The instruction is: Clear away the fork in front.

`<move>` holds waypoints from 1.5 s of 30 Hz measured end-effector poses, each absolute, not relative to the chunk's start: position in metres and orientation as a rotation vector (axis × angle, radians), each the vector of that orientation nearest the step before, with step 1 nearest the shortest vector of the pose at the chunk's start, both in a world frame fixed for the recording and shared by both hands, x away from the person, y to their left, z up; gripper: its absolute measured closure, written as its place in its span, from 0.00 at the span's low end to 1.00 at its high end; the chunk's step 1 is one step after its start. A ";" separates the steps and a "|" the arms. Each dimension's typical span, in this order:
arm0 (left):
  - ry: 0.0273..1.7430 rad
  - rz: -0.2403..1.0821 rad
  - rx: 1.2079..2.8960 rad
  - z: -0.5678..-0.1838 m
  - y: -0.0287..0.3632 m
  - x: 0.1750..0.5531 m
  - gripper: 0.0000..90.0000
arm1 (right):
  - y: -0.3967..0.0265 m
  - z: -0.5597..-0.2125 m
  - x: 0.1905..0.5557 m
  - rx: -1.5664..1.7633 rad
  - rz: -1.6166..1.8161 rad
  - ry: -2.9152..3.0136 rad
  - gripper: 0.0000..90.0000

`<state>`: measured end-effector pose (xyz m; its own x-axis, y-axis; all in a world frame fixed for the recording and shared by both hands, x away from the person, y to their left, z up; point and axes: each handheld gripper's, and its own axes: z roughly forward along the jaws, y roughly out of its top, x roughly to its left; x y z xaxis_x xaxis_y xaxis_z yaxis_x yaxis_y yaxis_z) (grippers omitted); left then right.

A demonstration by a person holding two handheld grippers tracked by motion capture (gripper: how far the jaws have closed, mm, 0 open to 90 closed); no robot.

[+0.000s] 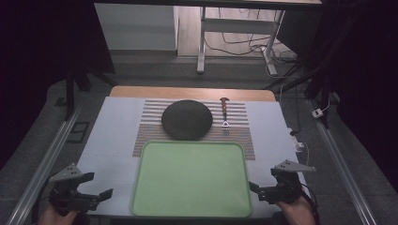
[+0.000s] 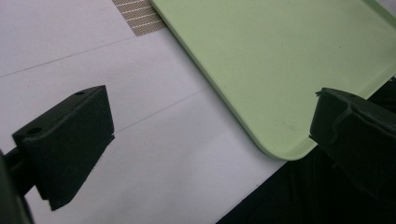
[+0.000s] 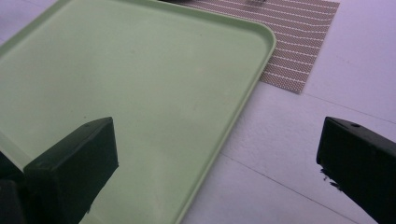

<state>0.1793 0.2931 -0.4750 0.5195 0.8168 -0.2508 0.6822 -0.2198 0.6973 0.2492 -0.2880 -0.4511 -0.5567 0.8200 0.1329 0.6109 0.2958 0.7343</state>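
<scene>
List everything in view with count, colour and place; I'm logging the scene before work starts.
tray: 1, light green, empty, near centre of the table, its far edge overlapping the placemat
placemat: 1, brown with pale stripes, beyond and partly under the tray
round plate: 1, dark grey, on the placemat beyond the tray
peeler: 1, brown handle with metal head, on the placemat right of the plate
table: 1, white top
left gripper: 1, black, open, left of the tray's near corner
right gripper: 1, black, open, right of the tray's near corner
</scene>
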 end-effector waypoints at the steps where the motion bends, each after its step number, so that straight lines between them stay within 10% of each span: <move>1: 1.222 0.213 1.968 -0.475 0.293 0.179 0.00 | -0.288 -0.451 0.249 1.301 1.120 2.298 0.00; 45: 1.212 0.217 1.994 -0.475 0.291 0.180 0.00 | -0.266 -0.446 0.288 1.247 1.210 2.312 0.00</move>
<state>0.1800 0.2906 -0.4751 0.5313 0.8134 -0.2368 0.6810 -0.2439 0.6904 0.2883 -0.2656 -0.4456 -0.6029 0.7821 0.1579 0.5754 0.2891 0.7651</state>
